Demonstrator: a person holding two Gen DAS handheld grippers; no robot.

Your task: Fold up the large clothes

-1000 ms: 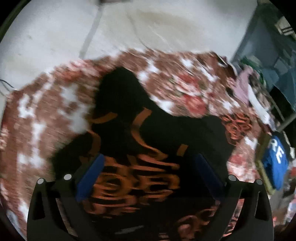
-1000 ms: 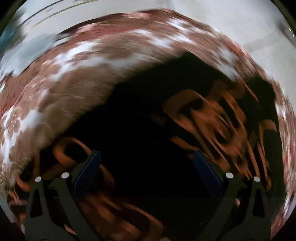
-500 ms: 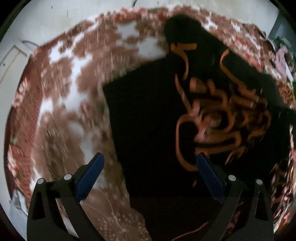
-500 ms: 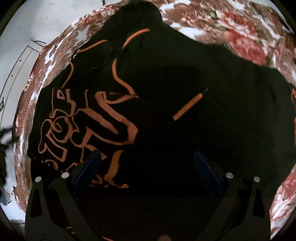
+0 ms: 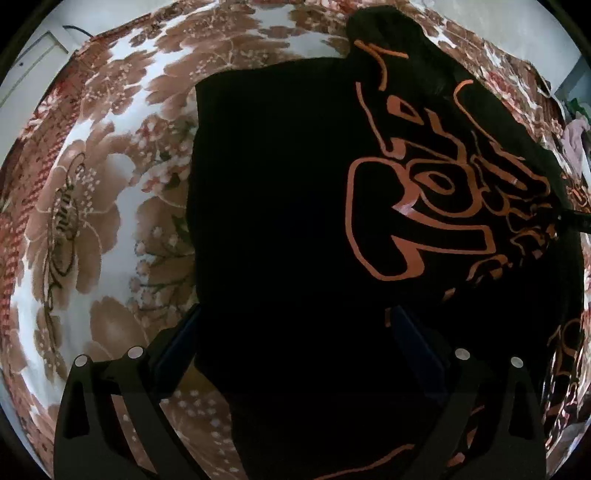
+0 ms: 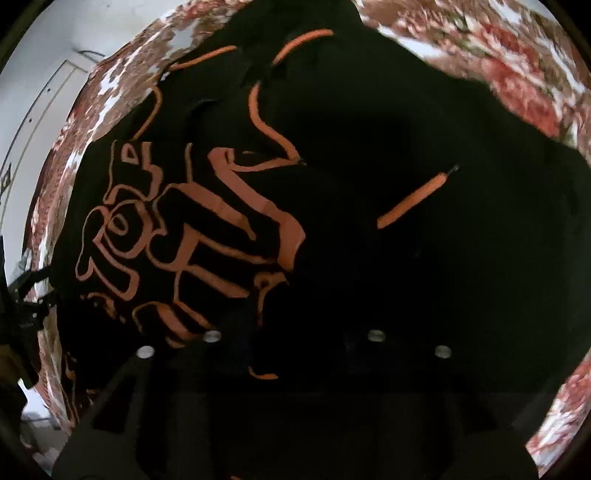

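Lying on the spread: black garment (image 5: 277,221), with an orange graffiti-style print (image 5: 424,221), spread flat on a floral bedspread (image 5: 92,221) in brown, red and white.
Left gripper (image 5: 295,343): released, jaws spread wide; blue-faced fingers (image 5: 177,343) straddle the garment's near portion, one over the spread just beside the cloth's edge, the other over black cloth.
Right gripper (image 6: 293,336): jaws drawn close together, having just been closing; black cloth lies between them, but the area is too dark to tell whether the pads pinch it.
Left view only: the garment's straight side edge, running up the picture against a broad stretch of spread; pale floor (image 5: 33,62) beyond the spread's far corner; a heap of pink and light clothes (image 5: 576,129) at the right margin.
Right view only: a plain black panel (image 6: 443,277) carrying one short orange stripe (image 6: 413,195); red roses on the spread (image 6: 517,74) past the garment's far side; the print (image 6: 184,240) sits left of the jaws.
Long axis: in the left view, from beside the gripper away toward the spread's far edge.
Pointing: the narrow, rounded end (image 5: 388,33) lies farthest from the left gripper, at the top of that view.
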